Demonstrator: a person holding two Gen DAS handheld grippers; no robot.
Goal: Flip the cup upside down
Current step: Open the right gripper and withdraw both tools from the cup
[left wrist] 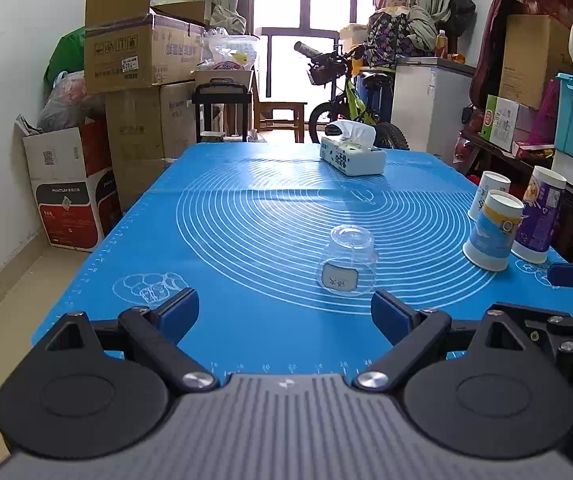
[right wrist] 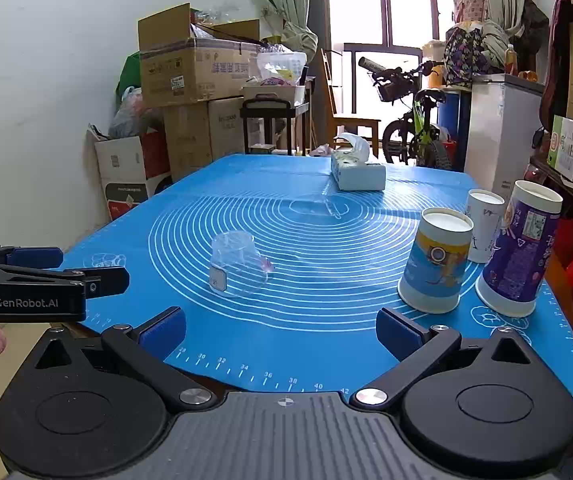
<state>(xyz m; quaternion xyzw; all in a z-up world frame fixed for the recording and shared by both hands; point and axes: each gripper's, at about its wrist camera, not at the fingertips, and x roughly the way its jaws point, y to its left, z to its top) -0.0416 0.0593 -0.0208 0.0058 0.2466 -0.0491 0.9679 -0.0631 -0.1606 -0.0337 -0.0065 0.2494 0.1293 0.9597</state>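
While both claws are gaping wide and empty, the left gripper (left wrist: 285, 312) and right gripper (right wrist: 281, 330) are hovering near one clear cup (left wrist: 349, 259), sitting mouth-down mid-mat (left wrist: 214, 216). A careless nudge could be toppling the light plastic. Three paper cups (right wrist: 435, 258) are standing inverted rightward; one tissue box (left wrist: 353, 155) is lying far back.

Both cameras sit low at the near edge of the blue baking mat (left wrist: 246, 208), each looking forward along its own open blue-padded fingers toward the window at the room's far end. The left wrist view faces straight down the mat, with the clear glass cup (left wrist: 348, 260) just ahead, slightly right of centre. The right wrist view stands further right, closer to the three paper cups (right wrist: 436, 260). Both share the mat, cup (right wrist: 238, 262), tissue box (left wrist: 352, 154) and bicycle. The left gripper (right wrist: 56, 270) intrudes at the right view's left edge.
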